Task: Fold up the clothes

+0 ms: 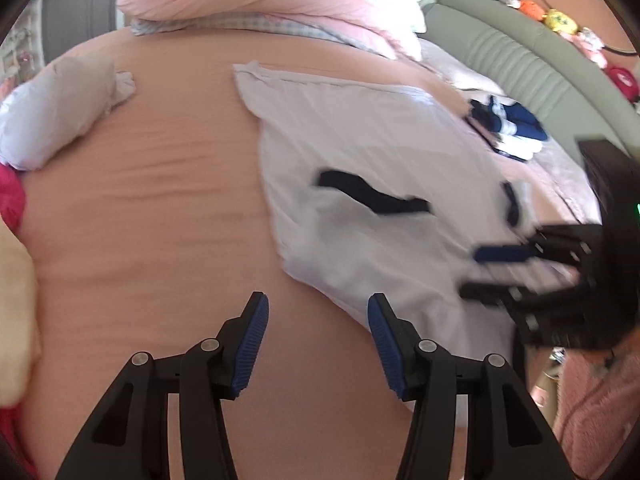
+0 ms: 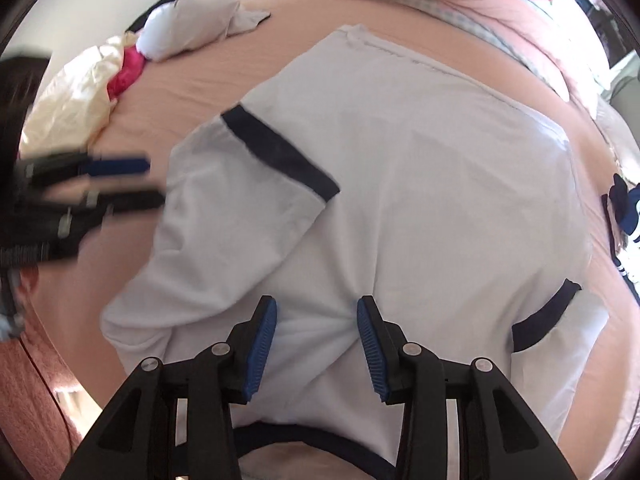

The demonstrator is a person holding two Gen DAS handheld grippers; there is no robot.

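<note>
White short-sleeved shirt with dark navy trim (image 2: 420, 184) lies spread flat on the bed with a peach-pink sheet (image 1: 152, 200), its back side up as far as I can tell. One sleeve is folded inward over the body, so its dark navy cuff (image 2: 280, 148) lies across the white cloth. The other sleeve, with the same dark cuff (image 2: 540, 320), lies out at the side. A dark navy neckline edge shows at the bottom of the right wrist view, behind the claw fingers.

The right claw (image 2: 316, 328) is open, with its blue-padded fingers apart over the upper part of the shirt near the collar; it holds nothing. In the left wrist view it appears blurred at the right side, also with fingers apart above the shirt.

The left claw (image 1: 318, 336) is open too and grips nothing. It hangs over the bare sheet, just beside the edge of the shirt.

Farther on the bed lies a rolled pale grey and white garment (image 1: 52, 116). A pink and checked quilt (image 1: 280, 4) is heaped at the far end. A folded blue and white piece of clothing (image 1: 508, 128) lies near the grey-green padded headboard (image 1: 520, 48).
</note>
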